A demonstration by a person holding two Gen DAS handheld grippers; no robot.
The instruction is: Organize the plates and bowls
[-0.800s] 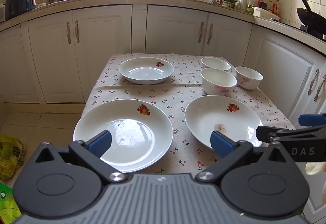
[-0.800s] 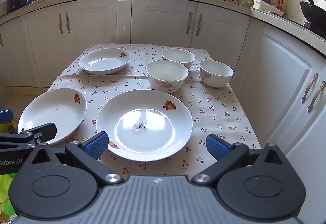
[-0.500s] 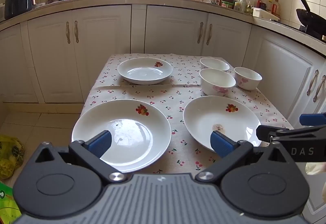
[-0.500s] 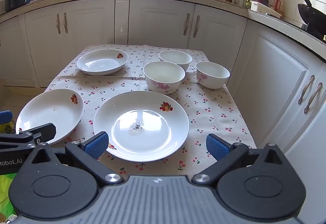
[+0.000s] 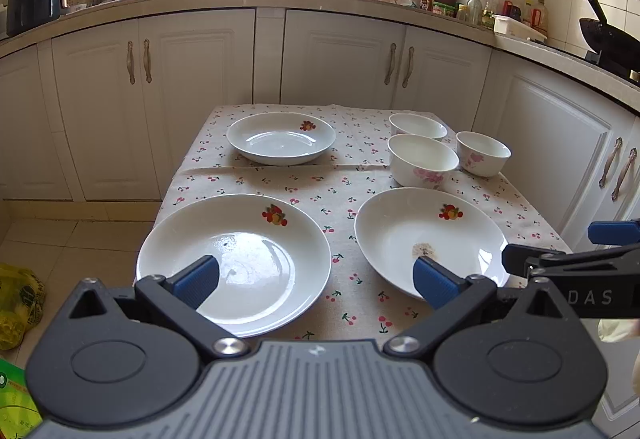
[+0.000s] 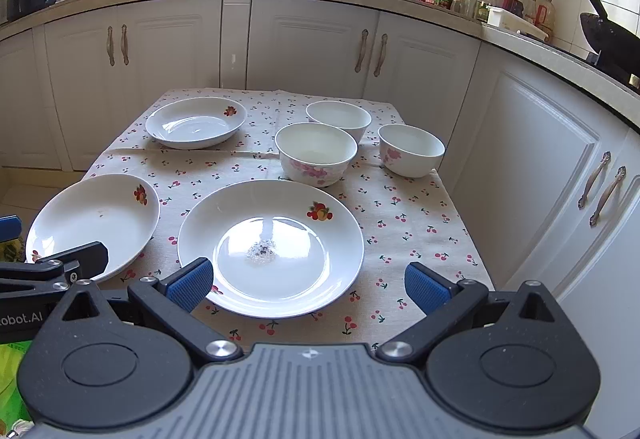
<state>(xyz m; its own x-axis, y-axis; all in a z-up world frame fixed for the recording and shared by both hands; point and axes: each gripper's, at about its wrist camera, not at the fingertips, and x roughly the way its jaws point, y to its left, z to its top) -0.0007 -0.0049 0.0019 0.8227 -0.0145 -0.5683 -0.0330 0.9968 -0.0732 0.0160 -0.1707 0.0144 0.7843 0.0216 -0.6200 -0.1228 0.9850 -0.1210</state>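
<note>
Cherry-print surface (image 6: 404, 215) carries three plates (image 6: 270, 248) and three bowls (image 6: 316, 153) toward 12 o'clock; left tongs (image 5: 316, 277) and right tongs (image 6: 306, 285) gape wide, holding nothing.

Readable at the right edge of the left wrist view: "DAS" in pale letters on the black body of the right gripper (image 5: 576, 259). Readable at the left edge of the right wrist view: "obot.AI", cut off, on the left gripper (image 6: 52, 267).
</note>
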